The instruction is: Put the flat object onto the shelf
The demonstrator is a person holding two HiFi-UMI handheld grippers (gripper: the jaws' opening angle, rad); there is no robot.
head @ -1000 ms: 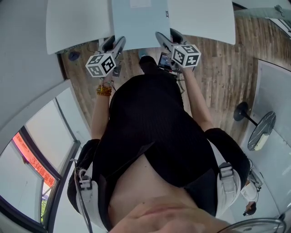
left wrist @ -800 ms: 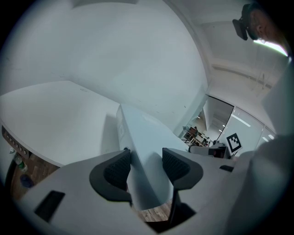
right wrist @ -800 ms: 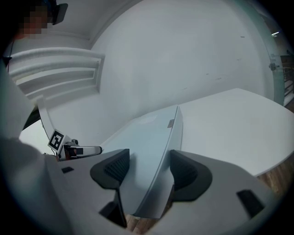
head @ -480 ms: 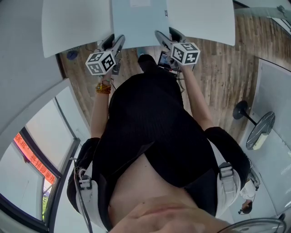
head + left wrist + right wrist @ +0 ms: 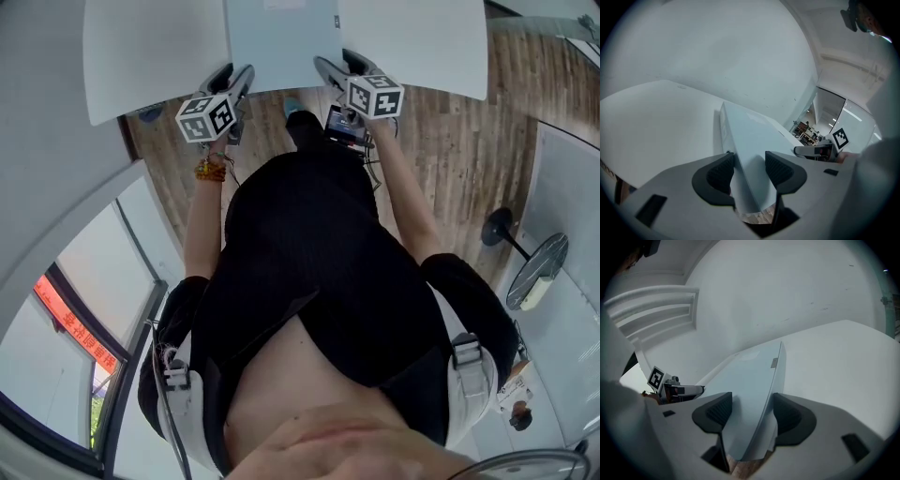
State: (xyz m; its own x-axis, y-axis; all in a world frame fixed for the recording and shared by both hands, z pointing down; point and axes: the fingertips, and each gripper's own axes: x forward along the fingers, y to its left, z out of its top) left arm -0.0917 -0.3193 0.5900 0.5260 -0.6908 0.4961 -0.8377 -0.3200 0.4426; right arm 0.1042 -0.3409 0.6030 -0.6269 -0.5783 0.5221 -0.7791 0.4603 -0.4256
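Since a second ago both hand-held grippers have pushed forward, and the flat object [image 5: 281,42] has slid further over the white shelf [image 5: 150,47]; its near edge now sits closer to the shelf's front rim. The object is a thin pale grey-blue panel held level between the two grippers, most of it above the shelf and only its near edge past the rim, over the wooden floor [image 5: 450,141]. Whether its underside touches the shelf cannot be told.

The left hand-held gripper [image 5: 236,82] pinches the panel's left near corner; in the left gripper view its two dark ribbed pads [image 5: 721,172] press on the sheet from both sides. The right hand-held gripper [image 5: 333,70] pinches the right near corner in the same way, pads [image 5: 787,416] clamped on the panel's edge [image 5: 764,394]. A beaded bracelet [image 5: 208,171] circles the person's left wrist. A round-based stand [image 5: 497,230] is on the floor, well apart to the right.
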